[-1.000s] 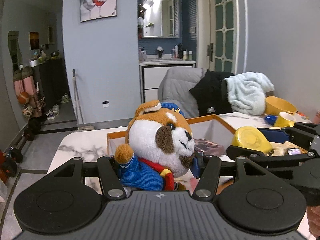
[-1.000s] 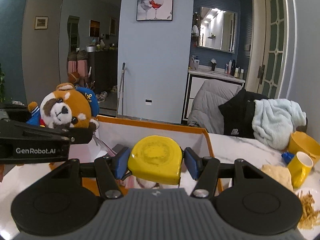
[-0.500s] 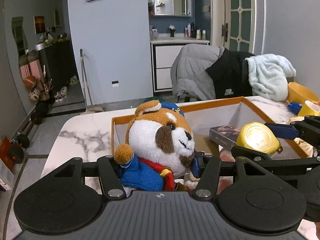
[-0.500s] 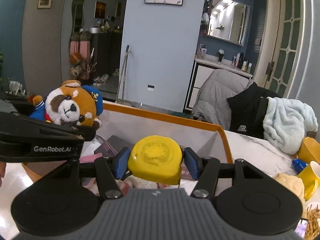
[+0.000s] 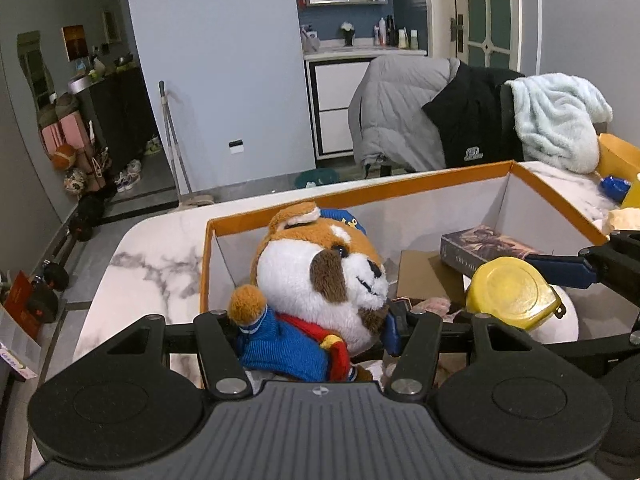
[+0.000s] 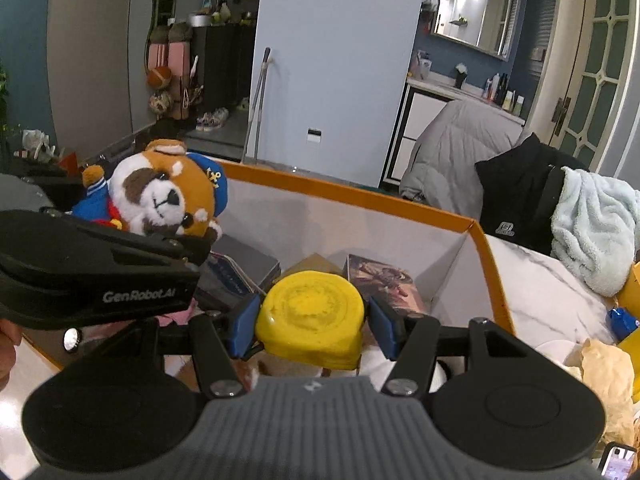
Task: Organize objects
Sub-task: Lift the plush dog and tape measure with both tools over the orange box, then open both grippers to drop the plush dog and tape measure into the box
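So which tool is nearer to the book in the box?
Right. The right tool, holding the yellow lid, hangs just before the book; the left tool, holding the plush dog, is farther aside.

- We see a white marble surface [image 5: 152,256] with grey veins, its near-left corner rounded.
- On it stands a large open box with orange rim and white inner walls [image 5: 360,196], filling the middle.
- Right of the box, we make out a small blue object [image 6: 622,318] lying on the marble, a yellow cup [image 5: 634,192] just beside it, and a crumpled pale-yellow paper wad [image 6: 604,364] nearer to us.
- A pale blue fleece blanket [image 6: 596,228] droops onto the far right edge.
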Available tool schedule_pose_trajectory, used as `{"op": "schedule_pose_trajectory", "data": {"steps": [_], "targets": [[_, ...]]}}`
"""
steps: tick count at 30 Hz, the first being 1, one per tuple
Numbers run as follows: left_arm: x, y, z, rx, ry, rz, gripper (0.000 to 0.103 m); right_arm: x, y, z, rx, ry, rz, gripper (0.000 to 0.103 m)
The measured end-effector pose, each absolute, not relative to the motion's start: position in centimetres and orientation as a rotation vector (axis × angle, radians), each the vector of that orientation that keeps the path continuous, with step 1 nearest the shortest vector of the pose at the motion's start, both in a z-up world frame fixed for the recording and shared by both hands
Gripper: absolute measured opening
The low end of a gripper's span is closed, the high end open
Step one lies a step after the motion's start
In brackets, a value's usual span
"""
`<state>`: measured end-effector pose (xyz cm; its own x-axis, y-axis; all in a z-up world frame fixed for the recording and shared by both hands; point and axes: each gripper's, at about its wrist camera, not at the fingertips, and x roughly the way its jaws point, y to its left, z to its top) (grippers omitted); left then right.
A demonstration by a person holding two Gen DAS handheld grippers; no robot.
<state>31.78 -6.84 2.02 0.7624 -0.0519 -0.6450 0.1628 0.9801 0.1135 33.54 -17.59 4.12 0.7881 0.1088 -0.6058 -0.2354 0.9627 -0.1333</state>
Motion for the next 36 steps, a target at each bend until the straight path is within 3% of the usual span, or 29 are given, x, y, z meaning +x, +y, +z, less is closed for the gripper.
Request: {"op": "schedule_pose_trajectory", "data": {"steps": [16, 17, 19, 20, 24, 36], "targets": [[32.6, -7.6, 1.4, 0.194, 0.745, -0.080, 0.071, 34.1, -17.5, 2.5, -0.172, 0.673, 0.205, 0.062], [32.6, -7.5, 1.3, 0.190, 0.750, -0.076, 0.072, 34.0, -17.5, 2.5, -0.177, 0.668, 0.203, 0.064], [32.6, -7.5, 1.2, 0.194, 0.753, -0.077, 0.073, 33.8, -17.3, 2.4, -0.206, 0.655, 0.183, 0.085], [32.5, -7.6, 1.3, 0.199, 0.750, -0.077, 0.076, 33.8, -17.2, 2.3, -0.220, 0.660, 0.185, 0.087], [32.1, -7.9, 1.5, 0.216, 0.731, -0.080, 0.088, 33.8, -17.7, 2.2, -0.194, 0.671, 0.192, 0.087], [31.5, -7.6, 1.6, 0.217, 0.722, -0.085, 0.088, 33.4, -18.3, 2.4, -0.173, 0.665, 0.179, 0.087]]}}
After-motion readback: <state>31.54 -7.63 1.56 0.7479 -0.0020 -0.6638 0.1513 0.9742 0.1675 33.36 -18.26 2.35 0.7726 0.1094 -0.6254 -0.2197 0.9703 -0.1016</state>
